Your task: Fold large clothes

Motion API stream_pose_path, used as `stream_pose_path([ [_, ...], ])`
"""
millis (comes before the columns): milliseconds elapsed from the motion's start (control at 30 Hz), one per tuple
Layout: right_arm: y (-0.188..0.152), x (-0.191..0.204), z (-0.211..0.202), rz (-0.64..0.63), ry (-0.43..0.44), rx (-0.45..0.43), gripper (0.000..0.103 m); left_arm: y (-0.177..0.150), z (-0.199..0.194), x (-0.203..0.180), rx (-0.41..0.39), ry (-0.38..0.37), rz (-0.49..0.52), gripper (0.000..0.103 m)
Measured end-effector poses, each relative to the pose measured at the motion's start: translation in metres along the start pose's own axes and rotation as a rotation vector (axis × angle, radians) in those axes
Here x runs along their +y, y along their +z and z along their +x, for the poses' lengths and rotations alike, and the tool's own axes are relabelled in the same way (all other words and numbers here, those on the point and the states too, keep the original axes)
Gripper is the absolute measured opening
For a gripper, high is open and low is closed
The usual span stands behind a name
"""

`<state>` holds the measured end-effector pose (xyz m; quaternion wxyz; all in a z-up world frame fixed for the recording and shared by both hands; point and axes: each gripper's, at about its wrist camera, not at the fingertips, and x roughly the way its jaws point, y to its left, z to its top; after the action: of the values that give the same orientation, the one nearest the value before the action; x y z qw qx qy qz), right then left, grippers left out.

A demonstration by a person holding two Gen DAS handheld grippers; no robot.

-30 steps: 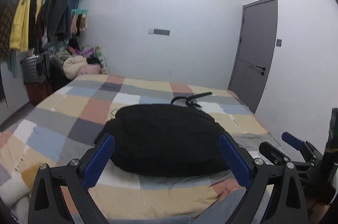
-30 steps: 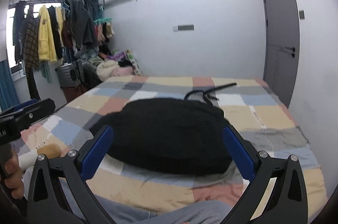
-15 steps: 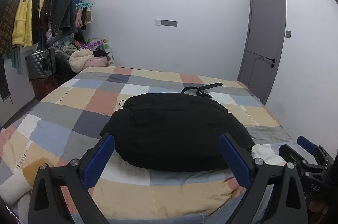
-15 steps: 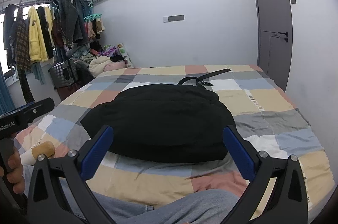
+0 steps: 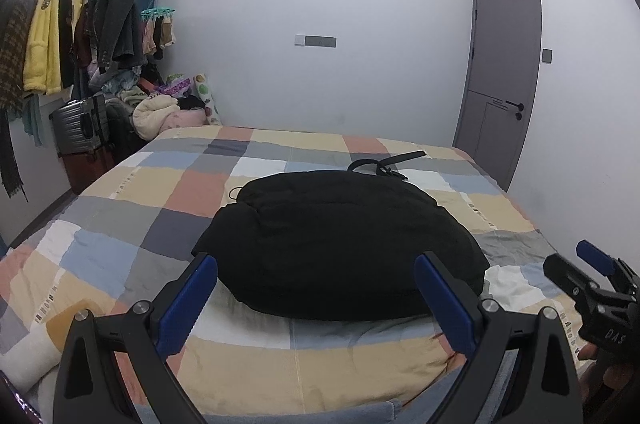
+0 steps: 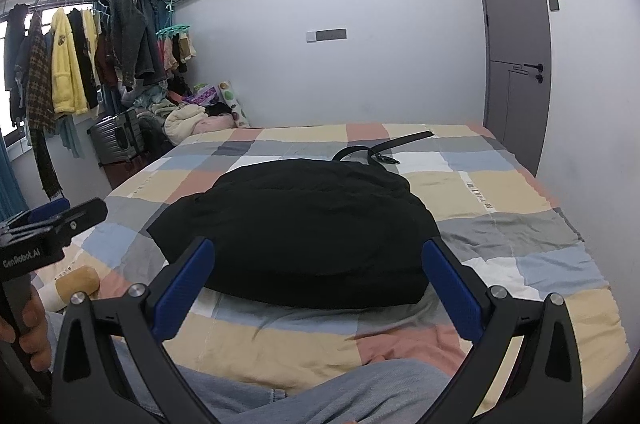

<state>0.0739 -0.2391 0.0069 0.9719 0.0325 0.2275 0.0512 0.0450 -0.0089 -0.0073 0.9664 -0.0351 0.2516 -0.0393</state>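
Note:
A bulky black garment (image 5: 340, 244) lies in a folded mound on the bed's patchwork quilt (image 5: 132, 236); it also shows in the right wrist view (image 6: 300, 228). My left gripper (image 5: 316, 298) is open and empty, held above the bed's near edge, short of the garment. My right gripper (image 6: 318, 284) is open and empty, also just short of the garment. Each gripper shows at the edge of the other's view: the right one (image 5: 596, 280) and the left one (image 6: 52, 220).
A black belt (image 5: 384, 164) lies on the quilt behind the garment. A clothes rack with hanging clothes (image 5: 72, 24), a suitcase (image 5: 80, 128) and a pile of clothes (image 5: 160, 108) stand at the left. A grey door (image 5: 500, 76) is at the right. Grey fabric (image 6: 360, 392) lies at the near edge.
Both grippers have risen and tilted a little, so the garment sits lower in both views. Both stay open and empty. The garment has not moved.

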Motion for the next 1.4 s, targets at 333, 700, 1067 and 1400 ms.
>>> stream_pose_path([
  [333,-0.003,0.003,-0.002,-0.008,0.0,0.007,0.103,-0.001,-0.001,-0.002,0.003,-0.007,0.009,0.1],
  [700,0.0,0.002,-0.006,-0.011,-0.015,-0.003,0.103,0.0,-0.004,-0.002,-0.002,-0.008,0.013,0.1],
  [1067,0.003,0.005,-0.012,-0.024,-0.013,-0.004,0.103,0.001,-0.005,-0.002,-0.004,-0.006,0.016,0.1],
  [1400,0.002,0.005,-0.012,-0.02,-0.017,0.001,0.103,0.001,-0.005,-0.002,-0.007,-0.004,0.013,0.1],
])
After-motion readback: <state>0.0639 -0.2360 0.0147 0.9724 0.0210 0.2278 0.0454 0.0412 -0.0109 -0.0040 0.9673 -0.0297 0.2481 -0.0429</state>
